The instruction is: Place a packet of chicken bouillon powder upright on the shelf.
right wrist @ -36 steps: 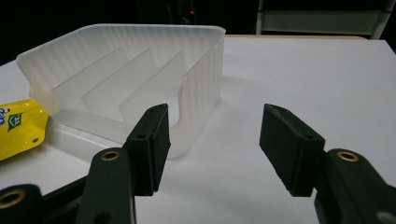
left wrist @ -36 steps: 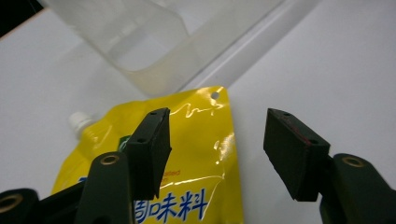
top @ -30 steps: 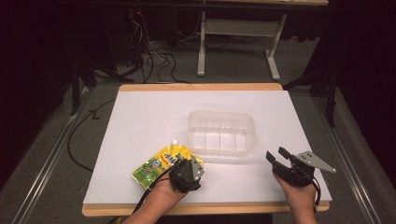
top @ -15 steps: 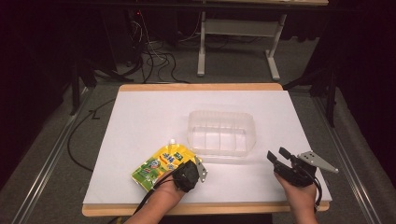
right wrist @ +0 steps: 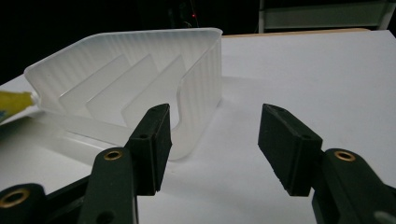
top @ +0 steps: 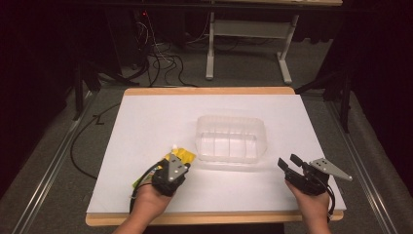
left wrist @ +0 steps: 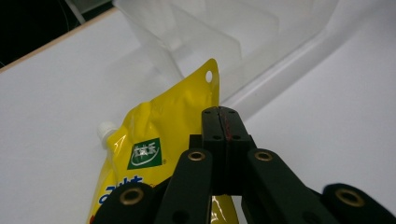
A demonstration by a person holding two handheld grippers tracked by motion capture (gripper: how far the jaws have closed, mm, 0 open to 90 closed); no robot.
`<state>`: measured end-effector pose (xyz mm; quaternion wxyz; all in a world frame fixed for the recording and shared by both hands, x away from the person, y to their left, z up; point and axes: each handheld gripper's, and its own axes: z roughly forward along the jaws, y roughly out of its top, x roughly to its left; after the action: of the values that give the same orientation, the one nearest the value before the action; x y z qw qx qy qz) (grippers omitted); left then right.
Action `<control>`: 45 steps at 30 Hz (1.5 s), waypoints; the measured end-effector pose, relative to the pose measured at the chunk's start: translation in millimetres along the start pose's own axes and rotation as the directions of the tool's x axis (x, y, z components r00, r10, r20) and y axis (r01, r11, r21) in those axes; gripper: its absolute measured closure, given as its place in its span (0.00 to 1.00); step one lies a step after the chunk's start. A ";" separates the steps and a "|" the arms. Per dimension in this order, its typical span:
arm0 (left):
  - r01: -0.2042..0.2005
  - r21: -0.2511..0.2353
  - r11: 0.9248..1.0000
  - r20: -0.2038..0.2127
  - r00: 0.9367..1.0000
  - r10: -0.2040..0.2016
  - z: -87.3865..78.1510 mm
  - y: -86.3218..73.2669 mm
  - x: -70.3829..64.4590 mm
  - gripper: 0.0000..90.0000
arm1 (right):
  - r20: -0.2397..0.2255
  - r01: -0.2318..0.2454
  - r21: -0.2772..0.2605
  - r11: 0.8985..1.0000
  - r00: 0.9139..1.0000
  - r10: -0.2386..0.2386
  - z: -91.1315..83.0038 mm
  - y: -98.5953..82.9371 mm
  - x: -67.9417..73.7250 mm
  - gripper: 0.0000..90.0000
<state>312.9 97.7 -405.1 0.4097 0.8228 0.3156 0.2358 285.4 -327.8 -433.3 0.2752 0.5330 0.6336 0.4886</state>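
A yellow spouted drink pouch (top: 181,156) lies at the front left of the white table, just left of a clear plastic ribbed container (top: 229,120). My left gripper (top: 181,164) covers most of it. In the left gripper view the jaws are pressed together at the pouch's (left wrist: 159,126) right edge, below its hole-punched corner, so my left gripper (left wrist: 222,117) is shut on it. The container (left wrist: 224,28) stands right behind. My right gripper (top: 288,162) rests open at the front right, and my right gripper (right wrist: 212,135) has nothing between its fingers, facing the container's corner (right wrist: 196,88).
The white table top (top: 156,122) has wooden edges. Beyond it stand dark floor, cables (top: 160,63) and a grey desk frame (top: 248,29). A sliver of the pouch (right wrist: 11,105) shows past the container in the right gripper view.
My left hand and gripper have shifted left and a little back over the pouch, hiding more of it. The right gripper has stayed open in about the same place.
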 end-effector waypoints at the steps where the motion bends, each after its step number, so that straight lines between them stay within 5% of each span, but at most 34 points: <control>1: 0.000 0.000 1.000 0.000 1.000 0.000 0.0 0.0 0.0 1.00 | 0.000 0.000 0.000 1.000 1.000 0.000 0.0 0.0 0.0 0.50; 2: 0.039 -0.060 0.997 -0.007 0.999 -0.040 -18.3 1.0 13.4 1.00 | 0.002 0.003 0.001 1.000 1.000 -0.003 0.0 0.0 0.8 0.50; 3: 0.039 -0.060 0.997 -0.007 0.999 -0.040 -18.3 1.0 13.4 1.00 | 0.002 0.005 0.001 1.000 1.000 -0.005 0.0 0.0 1.1 0.50; 5: 0.064 -0.142 0.988 -0.027 0.997 -0.068 -43.2 2.5 30.8 1.00 | 0.003 0.005 0.000 1.000 1.000 -0.005 0.0 0.1 1.8 0.50; 7: 0.068 -0.160 0.985 -0.035 0.997 -0.074 -49.0 2.5 35.6 1.00 | 0.005 0.005 0.002 1.000 1.000 -0.005 0.0 0.0 2.1 0.50; 12: 0.149 -0.288 0.946 -0.057 0.983 -0.172 -81.9 -2.4 79.0 1.00 | 0.012 0.003 0.001 1.000 1.000 -0.003 0.0 -0.3 1.9 0.50; 17: 0.168 -0.330 0.929 -0.054 0.979 -0.196 -87.3 -1.0 97.5 1.00 | 0.015 0.001 0.000 1.000 1.000 -0.001 0.3 -0.5 1.3 0.51; 19: 0.179 -0.360 0.915 -0.046 0.977 -0.209 -80.4 4.5 107.0 1.00 | 0.021 -0.003 0.000 1.000 1.000 0.003 0.5 -0.4 0.5 0.51; 24: 0.173 -0.390 0.904 -0.046 0.977 -0.206 -61.2 19.4 116.0 1.00 | 0.023 -0.002 -0.001 1.000 1.000 0.002 0.6 -0.2 0.3 0.51; 26: 0.184 -0.428 0.885 -0.046 0.973 -0.224 -47.5 26.7 121.3 1.00 | 0.022 -0.006 -0.002 1.000 1.000 0.006 0.2 -0.3 -0.5 0.51; 28: 0.190 -0.436 0.880 -0.052 0.970 -0.236 -42.8 26.7 122.4 1.00 | 0.025 -0.007 -0.002 1.000 1.000 0.007 0.0 -0.3 -0.8 0.51; 30: 0.213 -0.416 0.884 -0.048 0.966 -0.255 -35.9 18.3 123.3 1.00 | 0.024 -0.003 -0.004 1.000 1.000 0.003 -0.8 -0.8 -1.9 0.51; 32: 0.235 -0.430 0.871 -0.036 0.960 -0.277 -40.5 9.0 124.5 1.00 | 0.021 -0.006 -0.004 1.000 1.000 0.006 -1.1 -1.1 -2.4 0.51; 33: 0.235 -0.430 0.871 -0.036 0.960 -0.277 -40.5 9.0 124.5 1.00 | 0.021 -0.006 -0.004 1.000 1.000 0.006 -1.1 -1.1 -2.8 0.51; 36: 0.224 -0.428 0.876 -0.048 0.962 -0.269 -55.2 -4.1 122.8 1.00 | 0.021 -0.008 -0.004 1.000 1.000 0.008 -1.0 -1.1 -2.7 0.51; 40: 0.242 -0.421 0.874 -0.047 0.957 -0.287 -76.1 -27.7 120.2 1.00 | 0.019 0.000 -0.003 1.000 1.000 0.000 -0.9 -0.4 0.2 0.51; 45: 0.289 -0.425 0.858 -0.046 0.940 -0.339 -89.9 -53.4 123.1 1.00 | 0.015 0.005 0.004 1.000 1.000 -0.005 2.9 0.2 4.3 0.51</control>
<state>322.2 257.5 -383.4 0.5869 0.6397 0.4128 0.2755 286.8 -322.9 -433.5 0.2801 0.5355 0.6337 0.4829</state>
